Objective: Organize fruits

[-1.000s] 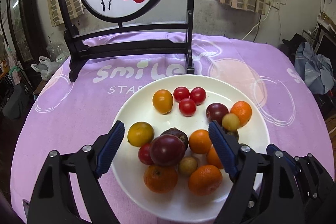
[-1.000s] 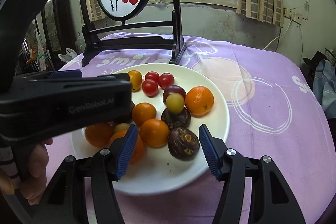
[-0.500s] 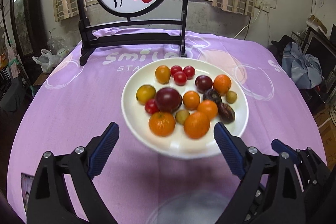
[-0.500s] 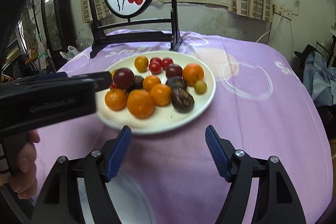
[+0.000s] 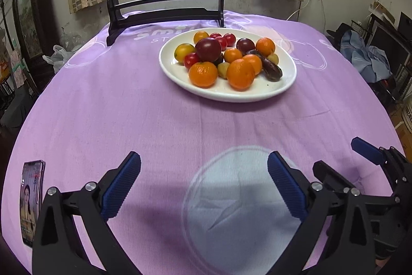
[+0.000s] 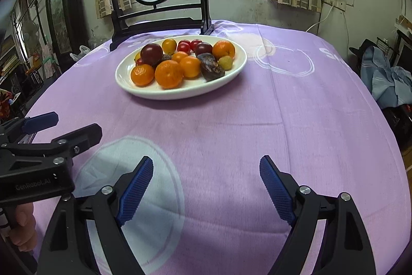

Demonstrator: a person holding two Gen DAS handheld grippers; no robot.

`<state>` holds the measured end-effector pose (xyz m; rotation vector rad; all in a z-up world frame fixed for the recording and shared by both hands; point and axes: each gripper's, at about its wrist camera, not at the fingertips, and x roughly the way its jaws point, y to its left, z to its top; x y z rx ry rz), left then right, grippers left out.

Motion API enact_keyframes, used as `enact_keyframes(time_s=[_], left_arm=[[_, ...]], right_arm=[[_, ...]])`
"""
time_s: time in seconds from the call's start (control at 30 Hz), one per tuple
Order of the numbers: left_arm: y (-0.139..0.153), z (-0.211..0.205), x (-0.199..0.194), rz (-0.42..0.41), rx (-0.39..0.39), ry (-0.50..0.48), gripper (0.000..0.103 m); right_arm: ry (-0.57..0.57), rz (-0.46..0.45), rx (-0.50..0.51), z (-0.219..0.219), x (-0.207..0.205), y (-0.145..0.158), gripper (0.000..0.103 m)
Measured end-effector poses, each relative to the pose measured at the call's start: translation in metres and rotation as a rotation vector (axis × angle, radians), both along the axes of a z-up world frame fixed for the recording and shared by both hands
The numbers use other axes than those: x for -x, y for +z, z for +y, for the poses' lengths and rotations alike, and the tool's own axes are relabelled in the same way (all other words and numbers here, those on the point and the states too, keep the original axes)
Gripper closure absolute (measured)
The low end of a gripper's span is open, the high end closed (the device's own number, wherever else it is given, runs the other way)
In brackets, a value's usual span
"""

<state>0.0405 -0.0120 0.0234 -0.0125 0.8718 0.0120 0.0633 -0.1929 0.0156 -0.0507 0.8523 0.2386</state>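
On the purple tablecloth (image 5: 144,105), well away from both tools, the white plate (image 5: 288,79) is seen with every fruit (image 5: 203,74) gathered on it — oranges, cherry tomatoes, plums, darker pieces. The left gripper (image 5: 203,182) and the right gripper (image 6: 206,184) are held spread wide with nothing between the pads. The task is judged near its end; little beyond a final check seems called for. Compared with a second ago, both grippers have been drawn back from over the plate
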Motion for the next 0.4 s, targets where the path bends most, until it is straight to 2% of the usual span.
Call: enact_keyframes(time_s=[0.1,0.3,0.4], left_arm=[[-0.004,0.001,0.006,0.013,0.015,-0.015,0.005],[-0.019,-0.002,0.009,0.021,-0.027,-0.004,0.005],[-0.025,-0.001,0.008,0.036,-0.019,-0.005,0.005]], right_arm=[[-0.005,0.020,-0.008,-0.003,0.004,-0.004,0.017],[0.013,0.093,-0.005,-0.001,0.009,-0.019,0.015],[0.004,0.114,0.005,-0.001,0.010,-0.025,0.015]])
